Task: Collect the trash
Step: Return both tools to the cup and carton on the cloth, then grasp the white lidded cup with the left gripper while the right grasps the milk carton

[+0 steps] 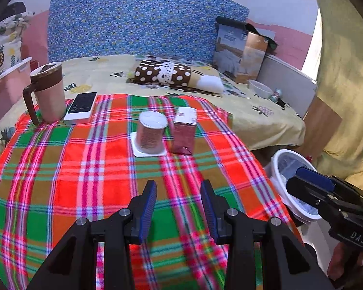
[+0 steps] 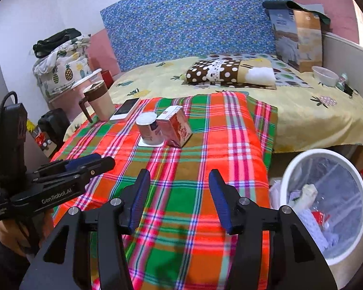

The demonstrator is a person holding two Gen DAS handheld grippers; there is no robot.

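Left gripper [image 1: 179, 188] and right gripper [image 2: 179, 177]: jaws apart, empty, over near edge of plaid cloth [image 1: 60, 169]. Upturned foil-wrapped cup [image 1: 150, 133] just beside maroon carton [image 1: 184, 130], mid-cloth.

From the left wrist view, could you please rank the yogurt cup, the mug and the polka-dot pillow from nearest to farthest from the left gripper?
1. The yogurt cup, upside down on the plaid cloth straight ahead of the left gripper, beside the carton.
2. The mug, at the cloth's far left corner, next to the phone.
3. The polka-dot pillow, farther back on the yellow bedsheet.
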